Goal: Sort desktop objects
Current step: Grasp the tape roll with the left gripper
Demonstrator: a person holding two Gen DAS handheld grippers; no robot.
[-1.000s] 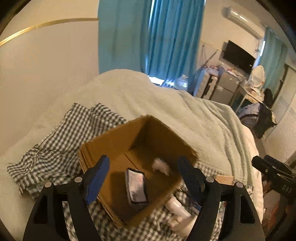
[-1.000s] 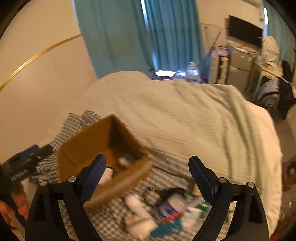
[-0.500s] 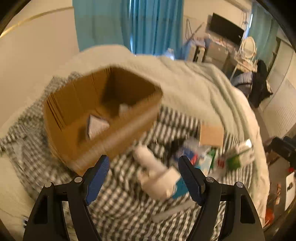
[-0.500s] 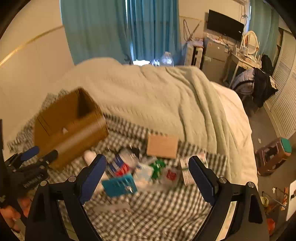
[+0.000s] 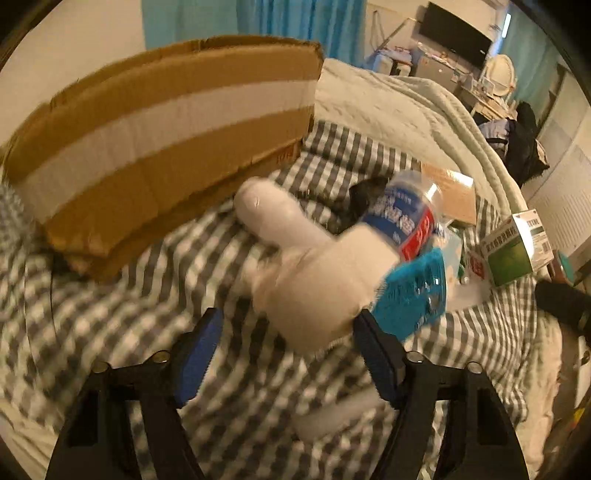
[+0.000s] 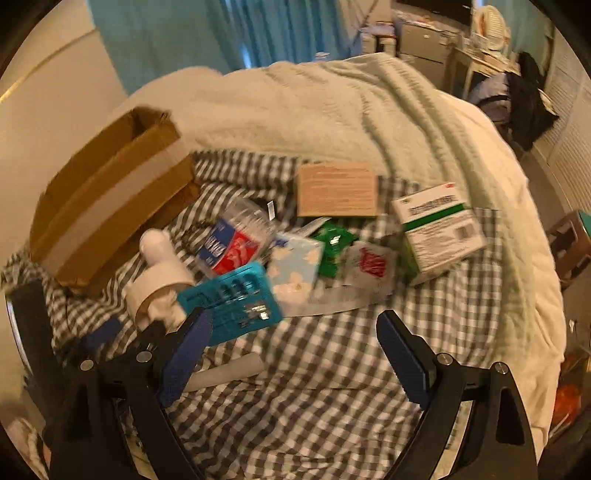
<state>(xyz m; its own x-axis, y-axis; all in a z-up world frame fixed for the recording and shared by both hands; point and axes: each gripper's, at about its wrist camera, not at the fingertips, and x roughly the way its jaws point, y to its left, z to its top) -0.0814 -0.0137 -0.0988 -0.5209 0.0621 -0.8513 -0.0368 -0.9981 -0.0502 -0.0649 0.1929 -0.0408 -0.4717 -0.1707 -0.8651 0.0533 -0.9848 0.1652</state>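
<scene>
A brown cardboard box (image 5: pixel 162 136) (image 6: pixel 107 199) stands on a checked cloth (image 6: pixel 314 387) on the bed. Beside it lie a white bottle (image 5: pixel 306 266) (image 6: pixel 159 273), a clear jar with a blue and red label (image 5: pixel 402 218) (image 6: pixel 236 240), a teal card of small tools (image 5: pixel 413 291) (image 6: pixel 232 302), a tissue pack (image 6: pixel 295 266), green and red sachets (image 6: pixel 354 254), a tan box (image 6: pixel 336 190) and a green and white carton (image 6: pixel 439 229). My left gripper (image 5: pixel 288 354) is open, its fingertips either side of the white bottle's wide end. My right gripper (image 6: pixel 291 343) is open above the cloth, just short of the pile.
A pale green blanket (image 6: pixel 351 110) covers the bed behind the cloth. A white tube (image 6: pixel 229 369) lies on the cloth near my right gripper. Teal curtains (image 6: pixel 221 33) and cluttered furniture (image 6: pixel 461 44) stand at the far side of the room. The bed's edge drops off at right.
My left gripper has swung from above the box down to the white bottle. My right gripper has moved closer to the pile. Both stayed open.
</scene>
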